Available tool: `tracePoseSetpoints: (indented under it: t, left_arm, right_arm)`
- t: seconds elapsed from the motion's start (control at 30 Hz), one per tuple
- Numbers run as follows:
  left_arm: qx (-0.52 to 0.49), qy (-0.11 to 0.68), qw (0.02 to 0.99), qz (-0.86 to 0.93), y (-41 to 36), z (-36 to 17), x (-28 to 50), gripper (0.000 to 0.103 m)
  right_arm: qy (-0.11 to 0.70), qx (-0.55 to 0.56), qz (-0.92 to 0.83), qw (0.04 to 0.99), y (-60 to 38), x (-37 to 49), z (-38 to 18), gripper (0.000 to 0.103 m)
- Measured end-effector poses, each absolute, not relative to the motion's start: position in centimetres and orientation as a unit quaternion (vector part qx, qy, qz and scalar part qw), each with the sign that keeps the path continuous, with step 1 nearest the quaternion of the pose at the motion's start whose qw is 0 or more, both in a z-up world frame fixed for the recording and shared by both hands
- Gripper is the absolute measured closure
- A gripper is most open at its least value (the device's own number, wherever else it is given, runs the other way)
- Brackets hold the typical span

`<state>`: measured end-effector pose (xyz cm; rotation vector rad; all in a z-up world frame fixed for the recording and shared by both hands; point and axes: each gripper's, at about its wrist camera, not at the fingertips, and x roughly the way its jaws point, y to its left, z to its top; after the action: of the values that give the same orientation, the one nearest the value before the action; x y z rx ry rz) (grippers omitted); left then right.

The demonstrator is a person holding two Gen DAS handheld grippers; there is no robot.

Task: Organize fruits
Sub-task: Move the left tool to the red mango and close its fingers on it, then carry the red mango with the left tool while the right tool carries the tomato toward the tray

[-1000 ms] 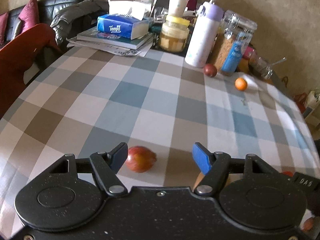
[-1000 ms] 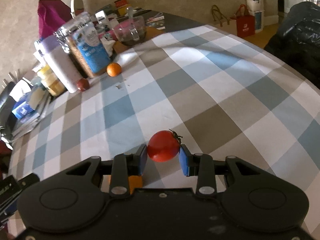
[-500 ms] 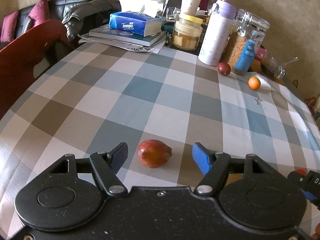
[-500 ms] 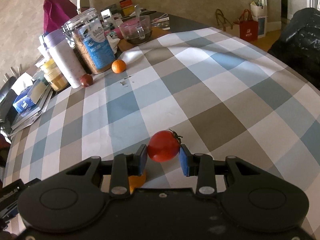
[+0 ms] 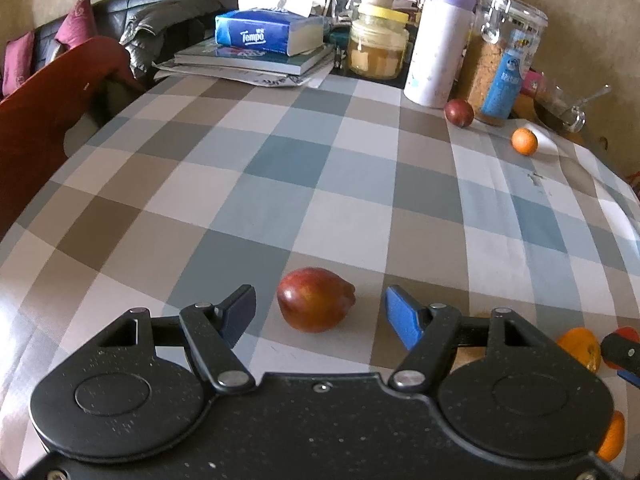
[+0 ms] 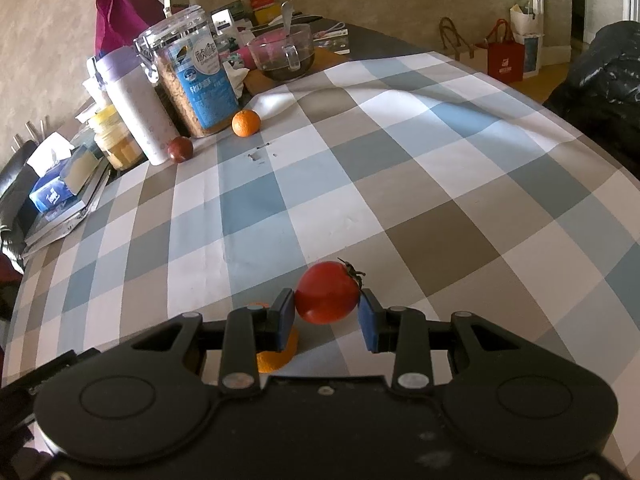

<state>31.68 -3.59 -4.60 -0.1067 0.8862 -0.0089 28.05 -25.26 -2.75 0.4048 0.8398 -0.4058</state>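
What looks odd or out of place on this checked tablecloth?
Fruit lies scattered loose: a small dark red plum and a small orange tangerine sit against the clutter at the far end, away from the reddish mango-shaped fruit near the front. A few dark crumbs speck the checked tablecloth. Nothing is spilled or broken.

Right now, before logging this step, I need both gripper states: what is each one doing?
Left gripper: open, reddish fruit between the jaws, untouched.
Right gripper: closed on the red tomato.
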Motion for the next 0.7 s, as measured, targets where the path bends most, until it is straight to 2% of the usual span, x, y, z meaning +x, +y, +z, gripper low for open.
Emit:
tracePoseSetpoints:
  t: [0.4,0.5,0.57,0.7]
  left_arm:
    - [-0.085,0.433,0.897,0.003,-2.5,-5.1,32.0,0.032]
    - [-0.076,0.428,0.901,0.006,-2.7,-5.1,32.0,0.041]
    - [-0.068,0.424,0.903,0.006,-2.9,-5.1,31.9,0.053]
    - [-0.068,0.421,0.905,-0.001,-3.0,-5.1,31.9,0.054]
  right_arm:
    - [0.4,0.179,-0.195,0.878,-24.7,28.0,-2.8,0.067]
    - [0.399,0.179,-0.197,0.878,-24.7,28.0,-2.8,0.067]
    - [0.397,0.177,-0.198,0.879,-24.7,28.0,-2.8,0.067]
    - [0.393,0.168,-0.198,0.882,-24.3,28.0,-2.8,0.067]
